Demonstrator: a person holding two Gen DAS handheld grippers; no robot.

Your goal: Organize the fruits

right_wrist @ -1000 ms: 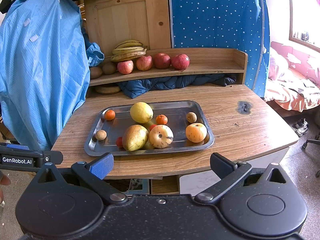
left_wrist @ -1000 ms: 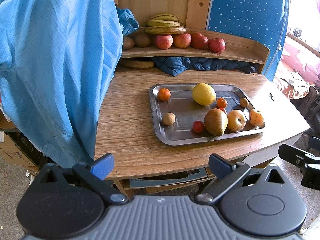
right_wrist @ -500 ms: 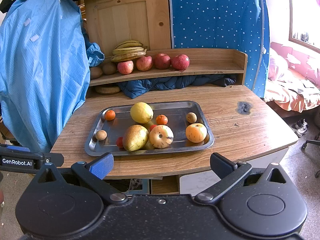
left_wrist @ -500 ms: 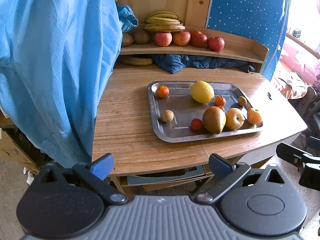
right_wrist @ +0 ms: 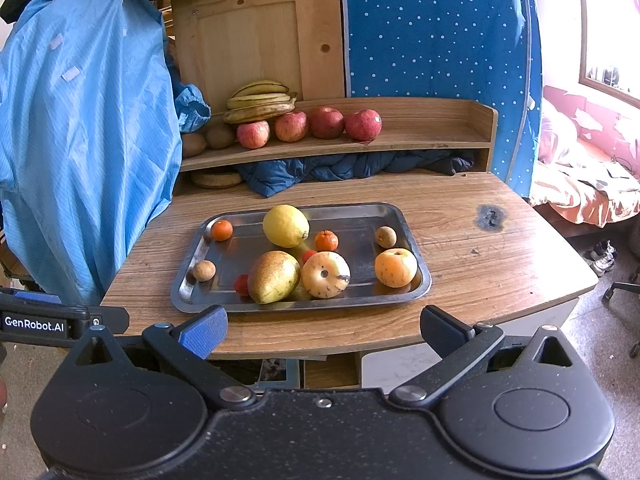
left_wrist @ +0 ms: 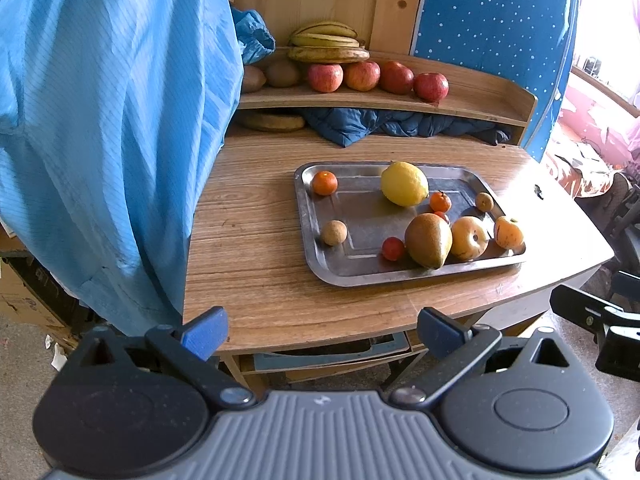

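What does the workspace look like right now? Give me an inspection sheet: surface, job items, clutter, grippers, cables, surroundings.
Surface: wooden table, dark burn mark right of the tray.
Job's things: metal tray holds a lemon, pear, two pale apples, two tangerines, two small brown fruits and small red fruits. Shelf holds bananas, four red apples and kiwis.
Clutter: dark blue quilted cloth under the shelf.
Grippers: left gripper and right gripper both short of the table, jaws open, empty.
Cables: nothing seen.
Surroundings: light blue garment hanging at left, dotted blue panel behind, bedding at right.
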